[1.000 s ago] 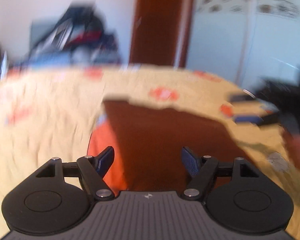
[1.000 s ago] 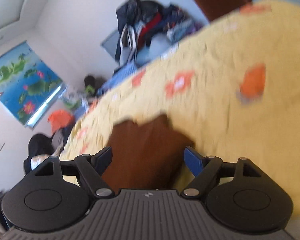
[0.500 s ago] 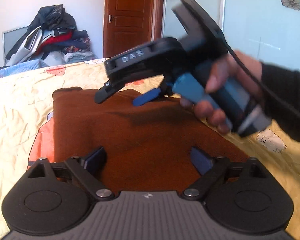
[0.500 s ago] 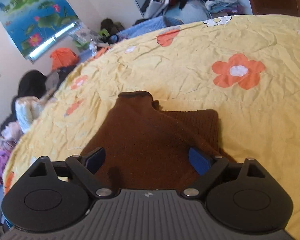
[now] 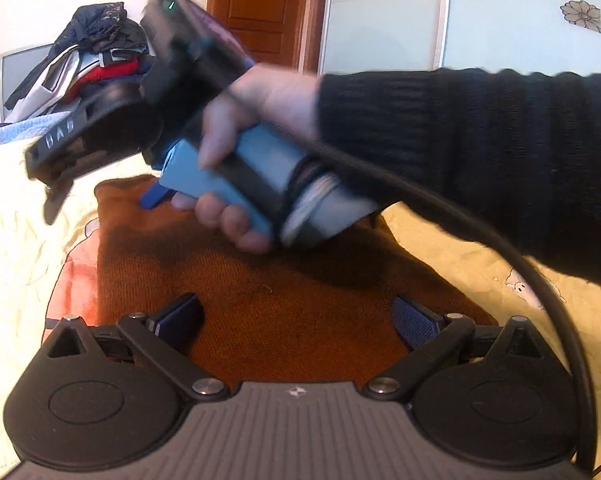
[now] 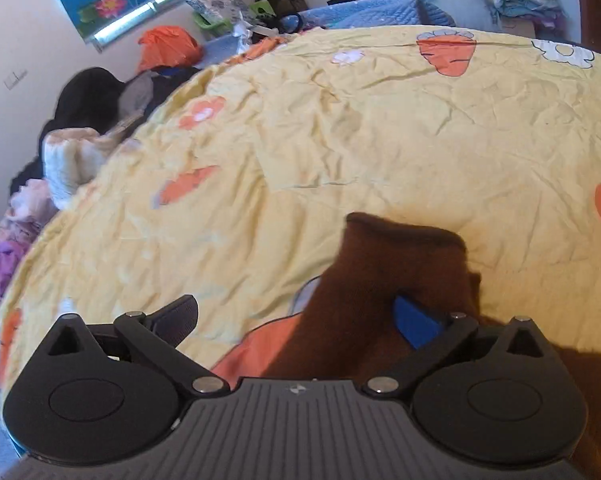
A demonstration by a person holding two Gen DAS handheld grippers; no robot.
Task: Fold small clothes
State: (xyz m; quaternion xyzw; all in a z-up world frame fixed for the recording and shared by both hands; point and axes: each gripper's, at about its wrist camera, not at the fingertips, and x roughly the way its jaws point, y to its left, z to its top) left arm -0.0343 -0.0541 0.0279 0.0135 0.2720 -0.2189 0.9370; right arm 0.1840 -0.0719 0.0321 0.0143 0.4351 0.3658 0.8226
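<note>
Bed (image 6: 380,128): a wide yellow sheet with orange flowers, creased all over, carried the work; every place below is given from the brown garment.
Brown garment (image 5: 280,288): a small knitted piece lay flat on the sheet, its narrow collar or cuff end (image 6: 400,236) pointing away from the right tool, and partly covering an orange flower print.
Clothes heap (image 5: 88,52): piled well beyond the garment's far edge, against the wall beside a wooden door (image 5: 260,8).
Right hand (image 5: 260,128): in a black sleeve, it gripped the right tool's handle above the garment's far half; a black cable trailed from it.
Left tool (image 5: 296,316): spread wide over the garment's near edge, gripping nothing; whether its pads touched the knit could not be told.
Right tool (image 6: 296,316): also spread wide and empty-handed, one finger (image 6: 412,320) over the brown knit, the other (image 6: 176,320) over bare sheet beside the garment's side edge.
Step in hand (judgement): it looked like lining up to pinch a side edge for a fold.
Doing it well (judgement): each tool should close on one layer of knit only, clear of the sheet, then carry the edge across level so the fold lands square.
</note>
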